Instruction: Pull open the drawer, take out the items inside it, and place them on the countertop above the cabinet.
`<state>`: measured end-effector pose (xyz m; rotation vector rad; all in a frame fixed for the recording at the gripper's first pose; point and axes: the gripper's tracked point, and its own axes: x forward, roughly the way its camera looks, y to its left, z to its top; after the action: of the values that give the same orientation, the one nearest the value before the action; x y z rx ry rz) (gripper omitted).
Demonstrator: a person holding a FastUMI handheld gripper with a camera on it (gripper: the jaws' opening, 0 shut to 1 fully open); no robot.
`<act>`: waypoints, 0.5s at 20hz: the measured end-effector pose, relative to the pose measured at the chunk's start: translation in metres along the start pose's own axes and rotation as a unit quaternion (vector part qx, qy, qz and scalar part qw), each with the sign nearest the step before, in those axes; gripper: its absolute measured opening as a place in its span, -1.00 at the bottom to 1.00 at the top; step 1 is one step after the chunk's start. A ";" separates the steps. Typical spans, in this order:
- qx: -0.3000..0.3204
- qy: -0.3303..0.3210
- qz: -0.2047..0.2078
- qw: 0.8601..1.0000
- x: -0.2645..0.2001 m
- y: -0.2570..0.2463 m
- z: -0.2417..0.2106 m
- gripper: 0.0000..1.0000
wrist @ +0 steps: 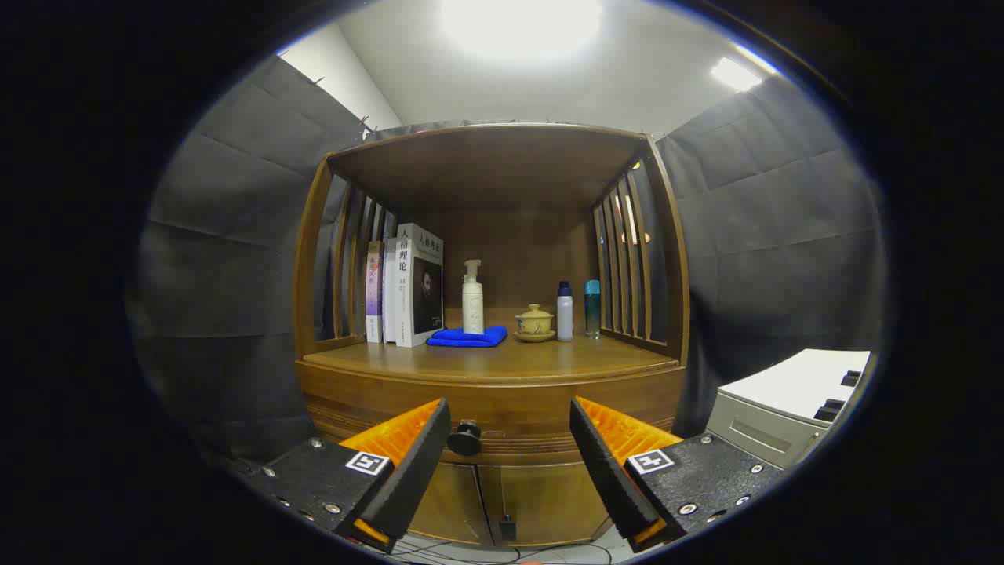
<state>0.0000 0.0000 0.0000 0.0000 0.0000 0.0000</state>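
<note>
Gripper view: tool [510, 447] open, drawer knob [464, 438] between fingers (nearer left one). Centre on knob, close squarely, pull straight out.

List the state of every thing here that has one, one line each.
gripper: open, fingers either side of the knob, not touching
drawer: closed
drawer knob: ungrasped
lower cabinet doors: closed
pump bottle: upright
blue cloth: folded
lidded cup: lid on
books: standing
</note>
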 end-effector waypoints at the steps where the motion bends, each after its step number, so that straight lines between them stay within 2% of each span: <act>1: 0.000 0.001 0.001 1.000 0.000 0.000 -0.002 0.89; 10: 0.010 0.019 0.000 1.000 0.000 -0.002 -0.013 0.89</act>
<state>-0.0001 -0.0021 -0.0127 0.0194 0.0383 -0.0003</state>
